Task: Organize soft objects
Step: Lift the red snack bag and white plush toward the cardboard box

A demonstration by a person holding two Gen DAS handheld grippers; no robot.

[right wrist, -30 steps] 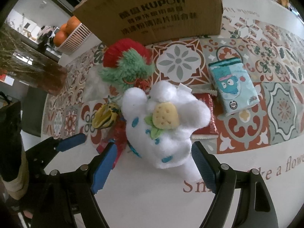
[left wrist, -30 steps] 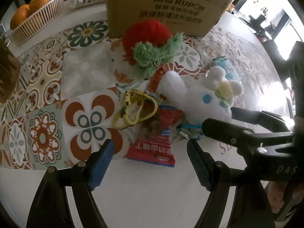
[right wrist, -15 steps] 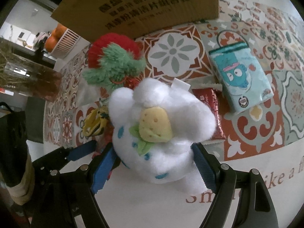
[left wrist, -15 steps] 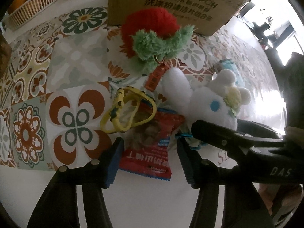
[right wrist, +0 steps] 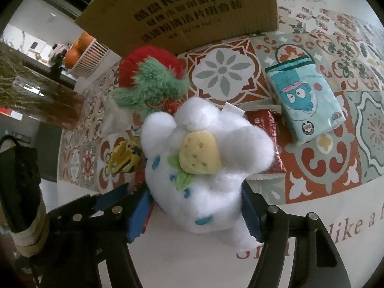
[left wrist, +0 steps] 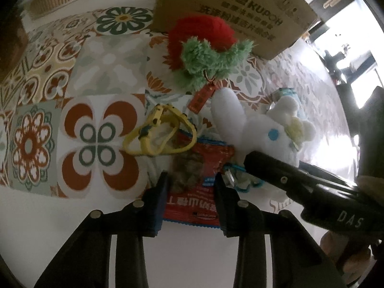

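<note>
Everything sits in a heap on the patterned counter [left wrist: 100, 79] in front of the cardboard box [right wrist: 192, 12], so take that box as the mark. The white plush rabbit [right wrist: 204, 168] lies on the near side of it, past the red-and-green plush [right wrist: 148, 79], with its body squarely between the jaws of the right gripper [right wrist: 194, 213]; those jaws have just been closing and the blue pads now press into the fur on both flanks, so it reads as a grip on the toy. The rabbit's long axis runs from its ears, which point back toward the box, down to the end lying nearest the gripper. The left gripper [left wrist: 189, 196] works just beside it, further from the box, its jaws also just closing astride the near edge of the red snack packet [left wrist: 196, 180]; whether the pads actually pinch the foil I cannot tell. A yellow strap [left wrist: 158, 132] lies on the packet's far end.
</note>
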